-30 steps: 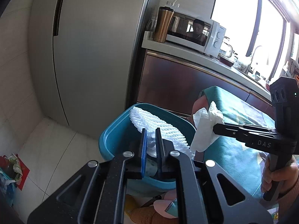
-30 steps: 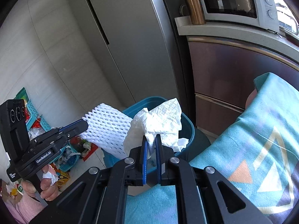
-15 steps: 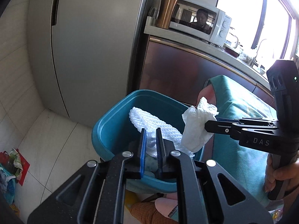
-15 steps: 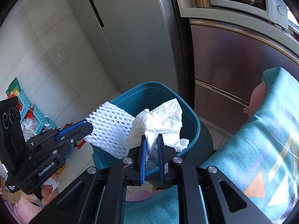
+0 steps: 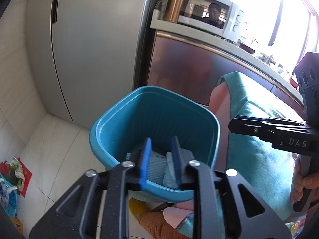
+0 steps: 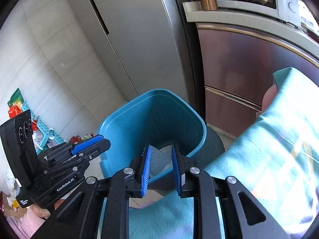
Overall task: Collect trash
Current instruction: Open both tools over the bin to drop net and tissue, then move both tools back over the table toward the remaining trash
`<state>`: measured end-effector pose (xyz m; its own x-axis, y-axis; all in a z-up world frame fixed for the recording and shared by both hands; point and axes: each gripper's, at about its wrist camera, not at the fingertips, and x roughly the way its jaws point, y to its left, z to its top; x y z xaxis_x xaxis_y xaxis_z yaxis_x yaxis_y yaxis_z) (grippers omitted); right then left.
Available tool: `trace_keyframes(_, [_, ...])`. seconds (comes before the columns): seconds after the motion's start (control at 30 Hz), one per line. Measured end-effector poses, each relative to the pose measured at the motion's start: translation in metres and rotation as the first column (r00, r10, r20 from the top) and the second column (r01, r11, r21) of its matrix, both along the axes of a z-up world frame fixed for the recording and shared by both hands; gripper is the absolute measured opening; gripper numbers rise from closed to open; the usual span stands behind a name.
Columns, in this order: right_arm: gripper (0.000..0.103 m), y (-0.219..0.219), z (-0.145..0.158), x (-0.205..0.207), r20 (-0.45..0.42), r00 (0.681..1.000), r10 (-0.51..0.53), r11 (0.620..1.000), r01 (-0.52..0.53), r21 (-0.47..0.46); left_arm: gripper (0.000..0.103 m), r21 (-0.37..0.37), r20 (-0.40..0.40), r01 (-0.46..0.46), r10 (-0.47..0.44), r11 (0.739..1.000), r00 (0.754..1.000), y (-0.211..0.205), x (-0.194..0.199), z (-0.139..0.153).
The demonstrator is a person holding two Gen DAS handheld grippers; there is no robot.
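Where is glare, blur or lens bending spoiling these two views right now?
Left wrist view: the window is blown out white, washing the counter; the fridge edges bow from the fisheye. Right wrist view: the teal cloth is smeared with bright patches; the bin interior is shaded, so the trash at its bottom is dim.
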<state>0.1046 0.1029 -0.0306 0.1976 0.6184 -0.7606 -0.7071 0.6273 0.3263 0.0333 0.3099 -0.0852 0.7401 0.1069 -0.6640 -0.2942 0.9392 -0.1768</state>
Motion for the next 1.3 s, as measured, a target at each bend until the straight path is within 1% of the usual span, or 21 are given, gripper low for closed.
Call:
trace_keyframes(0.1, [0.023, -0.016, 0.009, -0.007, 0.012, 1.0, -0.01, 0.999, 0.009, 0.039, 0.034, 0.024, 0.033, 0.026, -0.027, 0.999, 0.999, -0.012, -0.006, 0.011])
trace_keyframes(0.13, [0.023, -0.022, 0.013, -0.01, 0.019, 1.0, -0.014, 0.999, 0.013, 0.051, 0.038, 0.031, 0.043, 0.035, -0.036, 0.999, 0.998, -0.016, -0.008, 0.014])
trace_keyframes(0.2, [0.026, -0.035, 0.022, -0.017, 0.044, 0.999, -0.02, 0.997, 0.017, 0.076, 0.042, 0.045, 0.071, 0.057, -0.06, 0.997, 0.996, -0.026, -0.012, 0.023])
trace_keyframes(0.23, [0.028, -0.042, 0.027, -0.021, 0.059, 0.998, -0.029, 0.996, 0.024, 0.084, 0.044, 0.052, 0.082, 0.071, -0.075, 0.996, 0.994, -0.032, -0.014, 0.027])
trace_keyframes(0.3, [0.029, -0.059, 0.037, -0.029, 0.086, 0.995, -0.046, 0.993, 0.036, 0.109, 0.048, 0.064, 0.108, 0.105, -0.112, 0.992, 0.988, -0.045, -0.017, 0.035])
trace_keyframes(0.37, [0.032, -0.078, 0.045, -0.038, 0.11, 0.991, -0.073, 0.99, 0.059, 0.129, 0.049, 0.065, 0.13, 0.147, -0.155, 0.987, 0.979, -0.06, -0.018, 0.042])
trace_keyframes(0.5, [0.033, -0.123, 0.057, -0.052, 0.135, 0.979, -0.15, 0.978, 0.126, 0.168, 0.051, 0.064, 0.155, 0.249, -0.256, 0.966, 0.954, -0.096, -0.016, 0.052])
trace_keyframes(0.57, [0.034, -0.146, 0.061, -0.058, 0.139, 0.971, -0.194, 0.968, 0.166, 0.186, 0.052, 0.064, 0.161, 0.301, -0.308, 0.951, 0.938, -0.116, -0.014, 0.055])
trace_keyframes(0.7, [0.037, -0.194, 0.067, -0.068, 0.15, 0.941, -0.303, 0.941, 0.27, 0.203, 0.052, 0.058, 0.163, 0.402, -0.406, 0.914, 0.899, -0.158, -0.007, 0.058])
trace_keyframes(0.8, [0.039, -0.231, 0.067, -0.078, 0.166, 0.908, -0.384, 0.915, 0.351, 0.197, 0.053, 0.035, 0.161, 0.471, -0.471, 0.881, 0.868, -0.188, -0.001, 0.058])
trace_keyframes(0.97, [0.042, -0.285, 0.061, -0.097, 0.199, 0.839, -0.506, 0.861, 0.479, 0.169, 0.053, 0.008, 0.142, 0.561, -0.556, 0.828, 0.819, -0.232, 0.006, 0.05])
trace_keyframes(1.03, [0.046, -0.308, 0.06, -0.104, 0.211, 0.81, -0.547, 0.837, 0.523, 0.164, 0.054, 0.0, 0.132, 0.594, -0.589, 0.804, 0.797, -0.248, 0.01, 0.047])
trace_keyframes(1.13, [0.048, -0.343, 0.062, -0.111, 0.235, 0.747, -0.622, 0.783, 0.599, 0.169, 0.055, -0.031, 0.112, 0.635, -0.628, 0.772, 0.77, -0.27, 0.02, 0.042])
trace_keyframes(1.23, [0.048, -0.378, 0.069, -0.12, 0.271, 0.662, -0.699, 0.713, 0.676, 0.186, 0.055, -0.054, 0.092, 0.662, -0.657, 0.747, 0.748, -0.289, 0.031, 0.037])
trace_keyframes(1.3, [0.051, -0.4, 0.073, -0.123, 0.295, 0.603, -0.741, 0.665, 0.721, 0.196, 0.055, -0.059, 0.081, 0.677, -0.673, 0.733, 0.735, -0.301, 0.036, 0.035])
